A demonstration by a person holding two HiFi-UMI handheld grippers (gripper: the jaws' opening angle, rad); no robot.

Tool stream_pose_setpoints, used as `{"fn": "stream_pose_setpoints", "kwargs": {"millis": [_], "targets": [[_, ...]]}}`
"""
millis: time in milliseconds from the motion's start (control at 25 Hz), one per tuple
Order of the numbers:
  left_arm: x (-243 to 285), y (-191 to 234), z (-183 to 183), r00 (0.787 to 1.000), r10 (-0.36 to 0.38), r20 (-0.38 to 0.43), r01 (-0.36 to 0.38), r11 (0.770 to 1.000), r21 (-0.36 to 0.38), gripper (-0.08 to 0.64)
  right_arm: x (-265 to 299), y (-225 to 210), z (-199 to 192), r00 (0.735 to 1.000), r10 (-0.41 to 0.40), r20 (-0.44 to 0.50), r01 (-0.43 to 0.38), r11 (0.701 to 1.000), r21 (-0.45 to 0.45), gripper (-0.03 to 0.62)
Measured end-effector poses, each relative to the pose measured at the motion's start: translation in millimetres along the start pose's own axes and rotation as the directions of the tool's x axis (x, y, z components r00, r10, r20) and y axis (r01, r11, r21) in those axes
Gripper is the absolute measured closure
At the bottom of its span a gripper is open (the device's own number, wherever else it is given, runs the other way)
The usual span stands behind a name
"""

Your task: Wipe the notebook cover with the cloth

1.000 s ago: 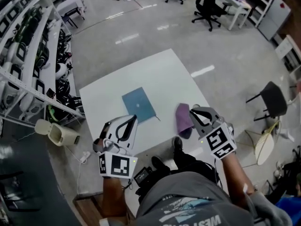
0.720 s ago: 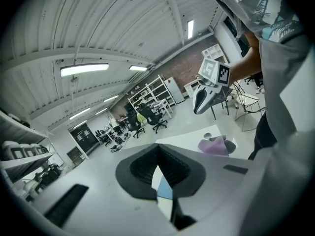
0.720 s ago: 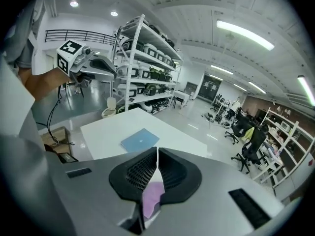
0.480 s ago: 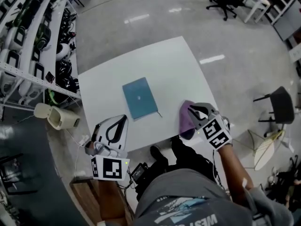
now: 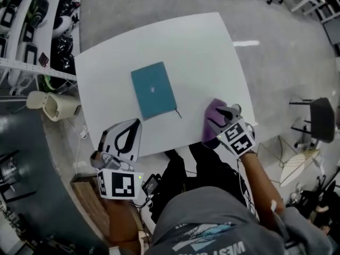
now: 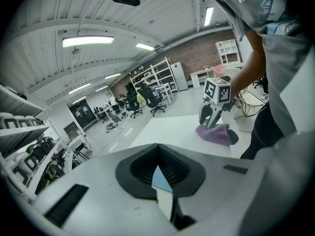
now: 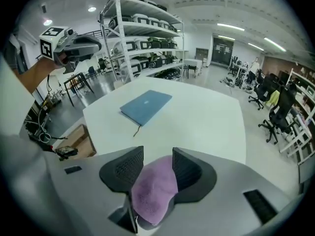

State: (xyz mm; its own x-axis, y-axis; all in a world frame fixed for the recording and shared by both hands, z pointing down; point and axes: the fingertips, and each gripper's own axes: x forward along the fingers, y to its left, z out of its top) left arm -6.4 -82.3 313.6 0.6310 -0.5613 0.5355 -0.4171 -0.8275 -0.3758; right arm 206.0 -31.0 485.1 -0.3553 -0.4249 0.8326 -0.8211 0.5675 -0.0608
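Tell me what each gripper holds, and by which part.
Nothing is held yet. The right gripper has just opened its fingers, which stand either side of the cloth on the table without clamping it. The left gripper is shut, empty.

The notebook lies flat on the tabletop, left of centre as seen from the person's side. The cloth rests at the near right edge, right of the notebook and apart from it. Shelving racks stand left of the tabletop, and a chair stands to its right.
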Motion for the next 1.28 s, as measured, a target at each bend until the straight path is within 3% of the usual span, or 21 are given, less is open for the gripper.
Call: {"fn": "stream_pose_setpoints", "kwargs": {"millis": [400, 640, 920, 1280], "targets": [[24.2, -9.1, -43.0, 0.998, -0.027, -0.063, 0.024, 0.999, -0.047, 0.560, 53.5, -3.1, -45.2, 0.991, 0.030, -0.131, -0.025, 0.999, 0.039, 0.362], [29.0, -11.7, -51.7, 0.997, -0.030, -0.068, 0.025, 0.997, -0.069, 0.560, 63.1, -5.1, -51.6, 0.988, 0.015, -0.154, -0.014, 1.000, 0.007, 0.369], [27.5, -19.2, -55.5, 0.999, -0.019, -0.045, 0.014, 0.994, -0.105, 0.560, 61.5, -13.4, -55.2, 0.986, -0.022, -0.165, 0.014, 0.998, -0.054, 0.482], [10.3, -6.3, -58.7, 0.997, 0.029, -0.067, -0.035, 0.996, -0.086, 0.560, 50.3, -21.2, -43.1, 0.990, -0.059, -0.128, 0.048, 0.995, -0.093, 0.512]]}}
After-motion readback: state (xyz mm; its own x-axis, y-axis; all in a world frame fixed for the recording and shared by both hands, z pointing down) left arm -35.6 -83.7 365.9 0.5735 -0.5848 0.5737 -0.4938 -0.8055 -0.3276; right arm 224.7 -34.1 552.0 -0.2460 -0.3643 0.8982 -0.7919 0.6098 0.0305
